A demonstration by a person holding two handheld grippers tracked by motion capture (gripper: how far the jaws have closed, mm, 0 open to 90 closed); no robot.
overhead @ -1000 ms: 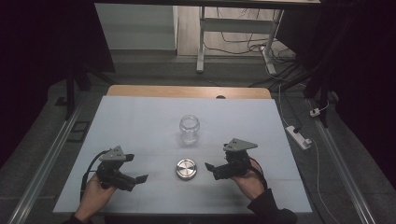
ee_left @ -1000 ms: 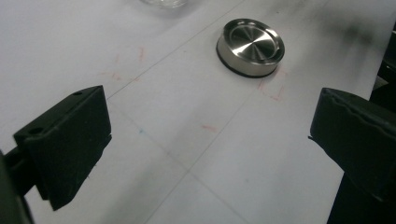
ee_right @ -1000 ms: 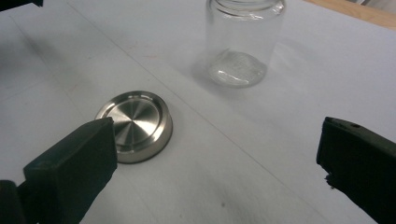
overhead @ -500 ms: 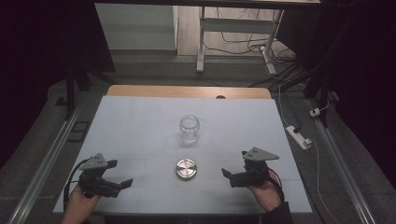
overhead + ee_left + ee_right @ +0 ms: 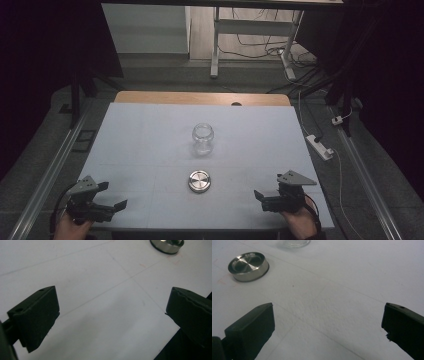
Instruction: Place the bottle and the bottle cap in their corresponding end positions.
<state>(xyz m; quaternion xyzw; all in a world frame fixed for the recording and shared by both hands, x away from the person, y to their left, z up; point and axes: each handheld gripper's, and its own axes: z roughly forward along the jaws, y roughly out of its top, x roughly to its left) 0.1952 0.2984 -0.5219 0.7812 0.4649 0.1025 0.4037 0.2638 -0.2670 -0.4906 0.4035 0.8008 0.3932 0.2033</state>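
One jar [image 5: 203, 138]; one lid [image 5: 199, 181]; two grippers, jaws apart.

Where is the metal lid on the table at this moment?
In the high view, the metal lid lies flat near the middle of the white table, just in front of the glass jar and apart from it, between the left gripper and right gripper.

Spread fingers [image 5: 35, 317] over white table [image 5: 100, 290]

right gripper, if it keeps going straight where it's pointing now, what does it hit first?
Probably nothing soon: the right gripper points left across bare table. The metal lid sits off that line, toward the far side, though depth is hard to judge.
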